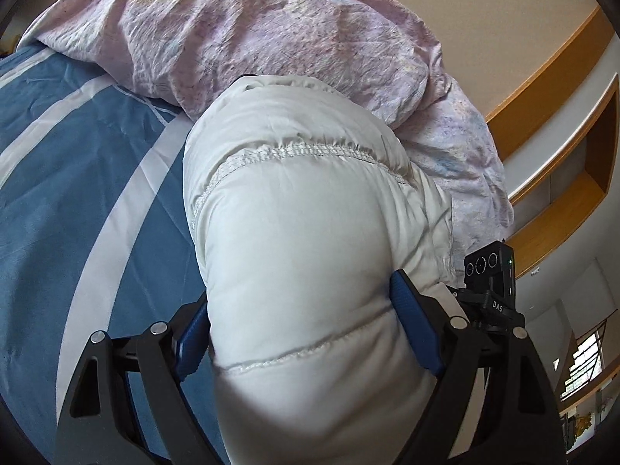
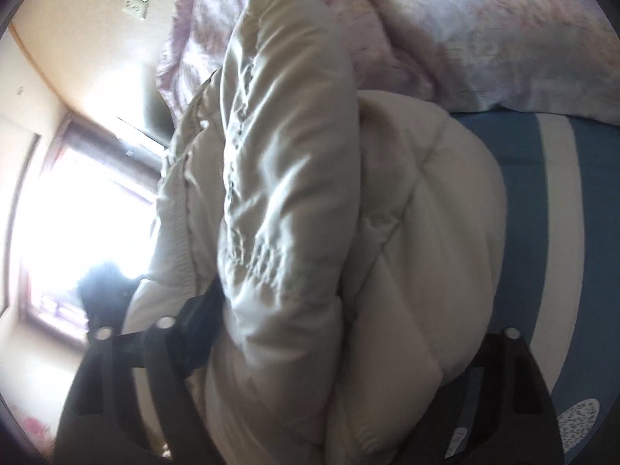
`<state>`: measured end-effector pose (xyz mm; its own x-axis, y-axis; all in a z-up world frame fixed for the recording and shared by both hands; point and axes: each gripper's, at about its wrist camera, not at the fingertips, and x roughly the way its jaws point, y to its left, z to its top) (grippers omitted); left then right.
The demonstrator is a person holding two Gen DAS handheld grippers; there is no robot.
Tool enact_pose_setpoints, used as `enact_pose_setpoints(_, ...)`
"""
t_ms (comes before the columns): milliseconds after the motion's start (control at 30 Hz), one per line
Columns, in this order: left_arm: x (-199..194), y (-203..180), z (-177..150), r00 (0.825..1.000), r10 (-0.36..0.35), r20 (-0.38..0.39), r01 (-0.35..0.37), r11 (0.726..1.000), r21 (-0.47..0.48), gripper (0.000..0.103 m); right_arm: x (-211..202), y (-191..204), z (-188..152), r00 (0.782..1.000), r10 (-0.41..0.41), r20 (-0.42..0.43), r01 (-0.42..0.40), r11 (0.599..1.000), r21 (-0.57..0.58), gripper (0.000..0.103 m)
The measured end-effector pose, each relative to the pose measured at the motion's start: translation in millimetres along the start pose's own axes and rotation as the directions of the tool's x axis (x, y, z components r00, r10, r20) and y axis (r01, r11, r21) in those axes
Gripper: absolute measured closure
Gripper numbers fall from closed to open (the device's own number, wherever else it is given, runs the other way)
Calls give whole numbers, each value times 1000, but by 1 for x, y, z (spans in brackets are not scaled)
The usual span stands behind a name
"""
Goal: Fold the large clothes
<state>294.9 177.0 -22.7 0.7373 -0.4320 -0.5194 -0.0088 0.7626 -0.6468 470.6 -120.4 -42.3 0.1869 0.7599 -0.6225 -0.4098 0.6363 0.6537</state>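
The left claw [image 1: 306, 333] was clamped on a thick fold of the white puffer jacket [image 1: 310, 232], its blue pads [image 1: 416, 329] pressed into the padded fabric from both sides so that the bulge swelled up between them. A gathered seam [image 1: 294, 153] crossed the jacket above the grip, and a second stitched line ran lower down near the pads. The jacket lay raised over the bed, whose blue sheet with white stripes [image 1: 77, 193] spread out on the left of that view, while a crumpled pink quilt [image 1: 252, 38] was heaped beyond and touching the jacket's far end. Just beside the right finger sat a small black camera unit [image 1: 490, 271], and wooden shelves [image 1: 562, 155] lined the wall behind. In the right wrist view, which was blurred, the right claw [image 2: 341, 333] also had the white puffer jacket [image 2: 279, 193] bunched between its fingers, the left finger [image 2: 197, 333] pressing against the padding and the right one mostly hidden under the fabric; it looked clenched on the garment. The blue sheet with white stripes [image 2: 542, 213] showed on the right, the pink quilt [image 2: 484, 38] above, and a bright window [image 2: 77, 213] on the left.
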Motion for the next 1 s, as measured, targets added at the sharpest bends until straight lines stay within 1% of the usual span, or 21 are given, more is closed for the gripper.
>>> enact_pose_setpoints(100,-5,-7,2,999,34,-16,-34,999,8,14,-16,11,-3,993,-110,43,111,993,-36,13)
enact_pose_setpoints(167,-14,-11,4,998,60,-10,-60,998,18,14,-36,22,-8,978,-187,89,194,978,-78,12)
enact_pose_setpoints(233,-26,-15,6,995,96,25,-97,994,50,14,-53,29,-10,960,-244,139,258,961,-97,9)
enact_pose_setpoints(267,-35,-22,7,989,136,66,-141,986,88,14,-62,34,-12,943,-284,174,303,948,-97,8)
enact_pose_setpoints(300,-43,-29,8,979,171,109,-184,975,126,12,-76,39,-14,920,-311,237,341,935,-95,8)
enact_pose_setpoints(333,-49,-37,9,968,201,148,-224,961,160,10,-84,47,-22,909,-318,269,353,931,-94,8)
enact_pose_setpoints(367,-54,-49,10,953,235,191,-272,940,204,9,-94,56,-23,892,-319,320,364,927,-89,8)
enact_pose_setpoints(433,-57,-66,11,936,257,239,-317,912,262,8,-104,72,-23,865,-318,388,381,920,-95,9)
enact_pose_setpoints(467,-57,-74,10,931,261,256,-331,899,287,8,-103,85,-26,854,-316,414,393,912,-115,13)
enact_pose_setpoints(500,-54,-82,10,927,263,265,-340,889,307,8,-97,87,-24,848,-320,423,409,902,-138,20)
enact_pose_setpoints(533,-50,-88,11,929,261,262,-339,885,319,8,-80,104,-29,839,-337,427,440,882,-170,23)
enact_pose_setpoints(567,-46,-92,11,932,255,257,-332,883,330,8,-71,113,-33,831,-349,433,468,859,-207,28)
enact_pose_setpoints(600,-41,-97,10,934,251,254,-330,880,342,8,-59,122,-38,820,-356,448,497,831,-250,32)
enact_pose_setpoints(633,-36,-100,8,932,257,255,-337,874,351,8,-48,130,-43,806,-367,464,528,801,-283,34)
enact_pose_setpoints(667,-31,-102,6,928,269,257,-350,864,360,8,-49,133,-41,800,-369,473,539,788,-297,39)
enact_pose_setpoints(700,-24,-105,4,923,286,257,-368,851,375,8,-45,132,-40,799,-366,478,541,785,-303,43)
enact_pose_setpoints(767,-12,-106,0,913,323,250,-401,825,398,8,-39,129,-37,810,-357,465,523,800,-295,51)
enact_pose_setpoints(800,-8,-105,-1,911,332,244,-407,819,405,8,-37,129,-40,811,-358,462,521,802,-293,53)
enact_pose_setpoints(867,-1,-103,-5,907,354,228,-419,809,413,8,-26,125,-35,806,-377,456,536,793,-290,53)
enact_pose_setpoints(933,7,-97,-7,910,363,203,-415,814,406,8,-20,121,-36,797,-399,454,557,777,-295,53)
enact_pose_setpoints(1000,11,-95,-9,906,370,204,-422,810,407,7,-11,118,-36,789,-425,444,577,761,-297,53)
